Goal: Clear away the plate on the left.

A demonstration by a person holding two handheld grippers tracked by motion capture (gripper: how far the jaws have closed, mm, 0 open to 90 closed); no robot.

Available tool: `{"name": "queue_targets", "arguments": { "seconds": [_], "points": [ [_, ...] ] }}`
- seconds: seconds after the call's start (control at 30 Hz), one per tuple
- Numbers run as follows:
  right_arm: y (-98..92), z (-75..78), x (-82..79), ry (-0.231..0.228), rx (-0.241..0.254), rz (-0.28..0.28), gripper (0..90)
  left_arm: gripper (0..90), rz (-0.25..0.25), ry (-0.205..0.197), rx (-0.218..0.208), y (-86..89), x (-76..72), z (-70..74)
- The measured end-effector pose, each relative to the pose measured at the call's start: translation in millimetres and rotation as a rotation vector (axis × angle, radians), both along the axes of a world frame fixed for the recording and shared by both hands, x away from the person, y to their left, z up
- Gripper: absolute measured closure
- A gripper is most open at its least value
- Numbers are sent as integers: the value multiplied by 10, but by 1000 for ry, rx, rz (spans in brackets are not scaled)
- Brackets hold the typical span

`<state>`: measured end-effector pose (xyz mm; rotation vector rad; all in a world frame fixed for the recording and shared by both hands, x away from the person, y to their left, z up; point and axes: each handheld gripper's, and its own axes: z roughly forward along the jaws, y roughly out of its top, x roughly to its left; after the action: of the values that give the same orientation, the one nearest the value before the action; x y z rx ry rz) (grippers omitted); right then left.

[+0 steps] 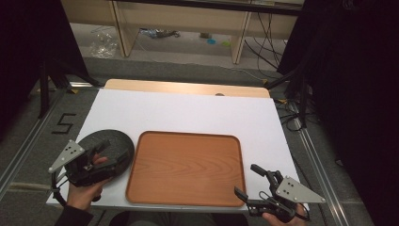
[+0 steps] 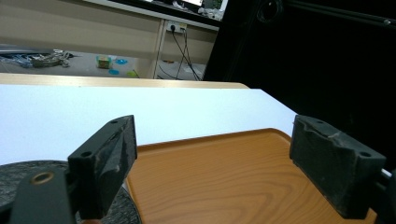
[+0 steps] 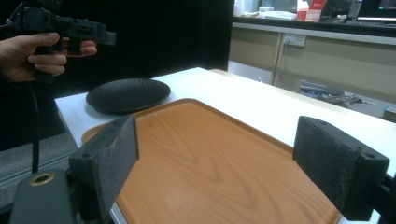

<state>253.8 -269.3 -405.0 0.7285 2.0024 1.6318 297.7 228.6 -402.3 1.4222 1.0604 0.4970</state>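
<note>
High view: white table top point(image 1: 188, 110), with a wooden tray point(image 1: 186, 168) lying flat at the near middle, bare inside. Just left of the tray, a dark round plate point(image 1: 115, 143) flat on the white surface, its right edge close beside the tray's left rim. Left gripper point(image 1: 110, 157) held in a hand point(image 1: 84, 190) over the near part of the plate, jaws pointing toward the tray; from above, hard to tell whether touching the plate or hovering. Right gripper point(image 1: 249, 181) held at the near right corner of the tray, jaws spread apart, nothing between them, tips above the tray's corner rim. Left gripper view: two black jaws set wide apart, gripping nothing; the plate point(image 2: 23, 175) low at the left under the left-hand jaw, the tray point(image 2: 219, 177) stretching across the gap between them, white table point(image 2: 140, 109) beyond. Right gripper view: jaws likewise wide open and empty, the tray point(image 3: 210, 158) spanning the space between, the plate point(image 3: 128, 94) farther off beside the tray's far edge, and the other hand point(image 3: 32, 53) with its gripper point(image 3: 100, 35) raised above and beyond the plate, clear of it.
</note>
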Motion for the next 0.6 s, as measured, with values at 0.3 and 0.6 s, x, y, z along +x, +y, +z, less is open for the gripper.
{"name": "queue_targets", "arguments": {
  "seconds": [0.3, 0.6],
  "points": [
    [0, 1, -5, 7, 1, 2, 155, 147, 36, 17, -3, 155, 52, -14],
    [1, 2, -3, 7, 0, 10, 155, 148, 82, 41, -16, 355, 112, -42]
  ]
}}
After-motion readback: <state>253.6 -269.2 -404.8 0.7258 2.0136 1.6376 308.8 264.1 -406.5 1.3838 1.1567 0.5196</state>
